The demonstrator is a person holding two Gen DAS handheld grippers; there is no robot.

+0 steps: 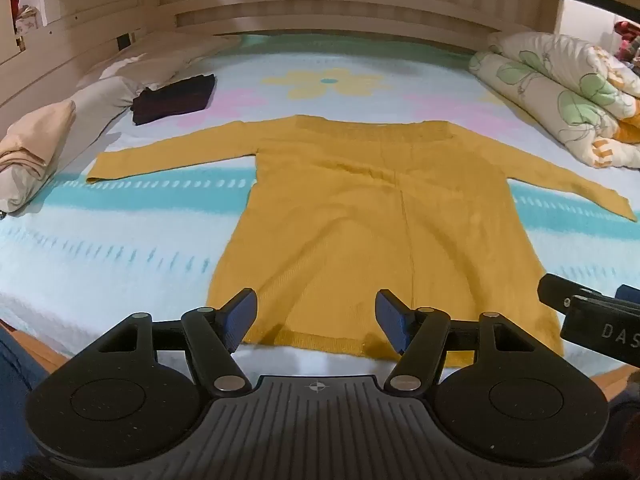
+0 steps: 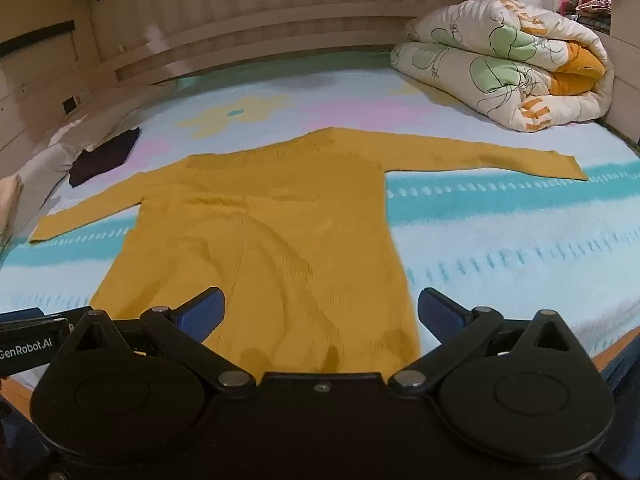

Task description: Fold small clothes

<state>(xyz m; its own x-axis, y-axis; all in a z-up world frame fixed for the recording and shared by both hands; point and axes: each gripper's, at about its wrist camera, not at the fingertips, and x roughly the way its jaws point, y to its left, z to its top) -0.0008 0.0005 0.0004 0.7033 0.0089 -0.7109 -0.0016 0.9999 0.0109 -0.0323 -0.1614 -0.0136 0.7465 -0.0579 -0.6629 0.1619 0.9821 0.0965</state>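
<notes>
A mustard-yellow long-sleeved sweater (image 1: 360,216) lies flat on the bed, both sleeves spread out to the sides and its hem toward me. My left gripper (image 1: 316,320) hovers over the left part of the hem, open, with nothing between its blue pads. In the right wrist view the same sweater (image 2: 280,232) fills the middle. My right gripper (image 2: 320,316) stands wide open above the hem's right corner, empty. Part of the right gripper's body (image 1: 592,312) shows at the right edge of the left wrist view.
The bed sheet (image 1: 120,240) is pale blue with teal stripes and flowers. A dark folded garment (image 1: 174,98) lies at the far left beside pillows (image 1: 44,148). A rolled floral quilt (image 2: 508,76) sits at the far right. A wooden headboard wall (image 1: 320,8) runs behind.
</notes>
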